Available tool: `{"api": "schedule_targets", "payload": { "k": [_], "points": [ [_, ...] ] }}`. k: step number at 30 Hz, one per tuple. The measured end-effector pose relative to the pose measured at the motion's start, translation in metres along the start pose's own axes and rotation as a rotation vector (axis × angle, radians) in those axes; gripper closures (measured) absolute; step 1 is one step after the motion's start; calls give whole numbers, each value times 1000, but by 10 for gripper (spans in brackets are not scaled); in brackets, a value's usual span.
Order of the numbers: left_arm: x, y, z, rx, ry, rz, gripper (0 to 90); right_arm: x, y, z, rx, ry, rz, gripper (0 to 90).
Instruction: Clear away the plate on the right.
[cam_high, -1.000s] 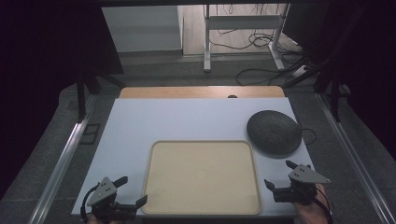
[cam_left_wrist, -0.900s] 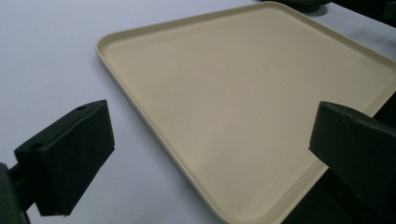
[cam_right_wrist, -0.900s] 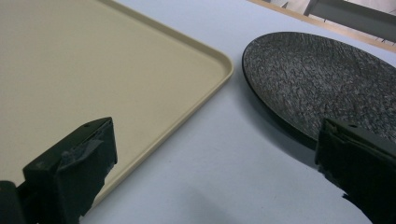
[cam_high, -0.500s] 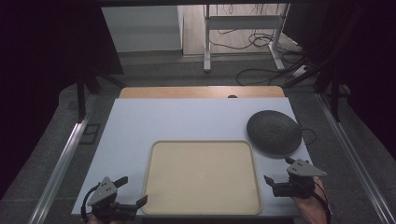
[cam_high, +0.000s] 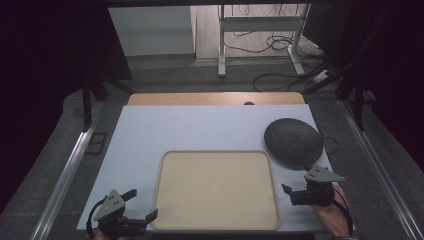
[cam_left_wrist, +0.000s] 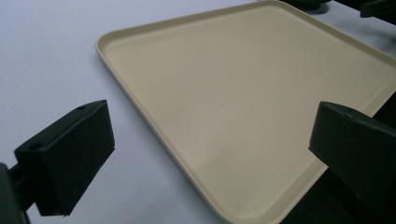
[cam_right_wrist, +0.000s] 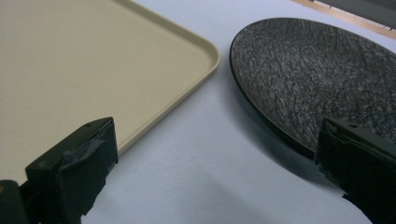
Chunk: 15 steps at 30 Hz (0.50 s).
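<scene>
A bare beige tray (cam_high: 215, 187) lies on the white tabletop (cam_high: 200, 130) near the front edge. To its right and a little farther back lies a dark textured round plate (cam_high: 292, 142). My left gripper (cam_high: 142, 204) is open at the tray's front left corner. In the left gripper view its jaws straddle the tray's (cam_left_wrist: 243, 93) near rim. My right gripper (cam_high: 292, 192) is open just right of the tray and in front of the plate. In the right gripper view the tray's corner (cam_right_wrist: 93, 60) is on the left and the plate (cam_right_wrist: 317, 74) on the right.
A wooden strip (cam_high: 215, 98) runs along the table's far edge. Metal rails (cam_high: 65, 175) flank the table. Beyond it are a desk frame (cam_high: 260, 30) and cables (cam_high: 280, 75) on the floor. Bare white surface lies behind the tray.
My right gripper has shifted slightly forward, toward the plate. The left gripper, the tray and the plate have stayed put.
</scene>
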<state>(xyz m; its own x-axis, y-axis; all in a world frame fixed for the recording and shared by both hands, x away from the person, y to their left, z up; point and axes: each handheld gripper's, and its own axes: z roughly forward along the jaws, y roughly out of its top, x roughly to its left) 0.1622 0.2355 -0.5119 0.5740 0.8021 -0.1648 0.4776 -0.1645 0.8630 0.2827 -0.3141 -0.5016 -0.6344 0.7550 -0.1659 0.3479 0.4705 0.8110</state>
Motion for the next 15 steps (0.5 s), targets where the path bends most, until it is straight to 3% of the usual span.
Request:
{"api": "schedule_targets", "payload": {
  "k": [15],
  "points": [
    [-1,0,0,2,2,2,0,-9,5,11,34,-43,18,0]
  ]
}}
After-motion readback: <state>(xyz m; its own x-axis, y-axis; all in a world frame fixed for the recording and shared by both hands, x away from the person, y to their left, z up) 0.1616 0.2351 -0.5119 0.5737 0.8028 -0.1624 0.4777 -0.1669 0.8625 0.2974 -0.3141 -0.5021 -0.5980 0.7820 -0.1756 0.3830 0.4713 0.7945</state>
